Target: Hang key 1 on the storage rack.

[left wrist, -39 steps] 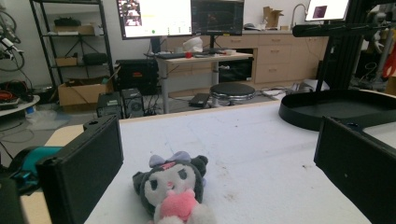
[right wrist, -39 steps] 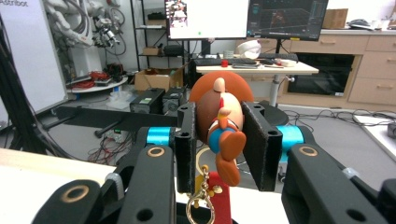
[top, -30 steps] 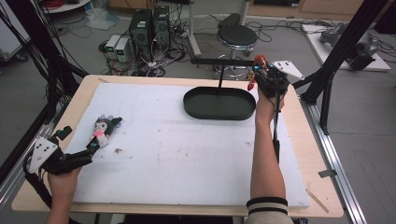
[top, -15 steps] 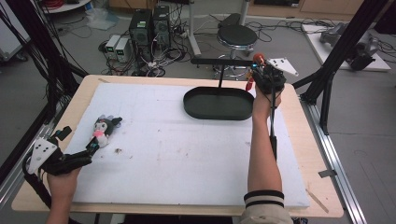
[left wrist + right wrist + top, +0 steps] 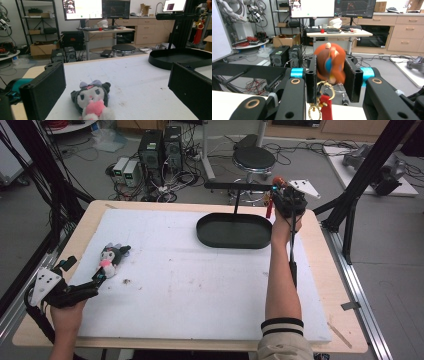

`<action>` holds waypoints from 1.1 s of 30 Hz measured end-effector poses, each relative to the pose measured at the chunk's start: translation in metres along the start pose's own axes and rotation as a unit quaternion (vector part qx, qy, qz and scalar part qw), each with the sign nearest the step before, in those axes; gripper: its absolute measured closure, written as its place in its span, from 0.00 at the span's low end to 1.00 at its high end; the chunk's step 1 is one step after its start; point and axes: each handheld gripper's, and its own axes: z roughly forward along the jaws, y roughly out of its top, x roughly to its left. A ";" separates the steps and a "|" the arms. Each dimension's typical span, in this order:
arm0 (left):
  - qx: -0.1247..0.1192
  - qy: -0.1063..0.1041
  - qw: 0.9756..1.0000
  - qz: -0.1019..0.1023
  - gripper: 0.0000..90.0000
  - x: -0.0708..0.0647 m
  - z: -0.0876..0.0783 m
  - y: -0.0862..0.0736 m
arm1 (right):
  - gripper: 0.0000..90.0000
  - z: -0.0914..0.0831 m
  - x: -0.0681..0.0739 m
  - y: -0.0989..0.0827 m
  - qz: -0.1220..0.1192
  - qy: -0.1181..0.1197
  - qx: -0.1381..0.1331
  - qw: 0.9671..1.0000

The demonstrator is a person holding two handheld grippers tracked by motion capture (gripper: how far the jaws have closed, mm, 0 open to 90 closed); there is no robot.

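A small black-and-white plush with a pink front lies on the white mat near the left edge. My left gripper is open, one jaw on either side of the plush without touching it. At the far right my right gripper is raised by the right end of the black stand's bar. It is shut on an orange keychain toy. A gold ring and a red tassel hang below the toy. The stand's oval tray base sits just left of that hand.
The white mat covers most of the wooden table. Behind the far edge are computer towers, cables and a round stool. Black frame posts stand at the right and left of the table.
My right gripper has edged slightly farther away and left toward the bar's end, still holding the orange toy. The left gripper and the plush have not moved.
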 end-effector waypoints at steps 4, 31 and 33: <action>0.000 0.001 1.000 0.000 0.02 0.001 -0.001 0.000 | 0.75 0.002 -0.002 -0.002 0.002 -0.004 0.005 1.000; 0.002 -0.003 1.000 -0.002 0.02 -0.001 0.000 -0.001 | 0.23 -0.027 -0.006 0.009 0.005 -0.012 -0.014 1.000; 0.001 -0.003 1.000 -0.002 0.02 -0.001 0.000 -0.001 | 0.16 -0.034 -0.007 0.010 0.010 -0.010 -0.010 1.000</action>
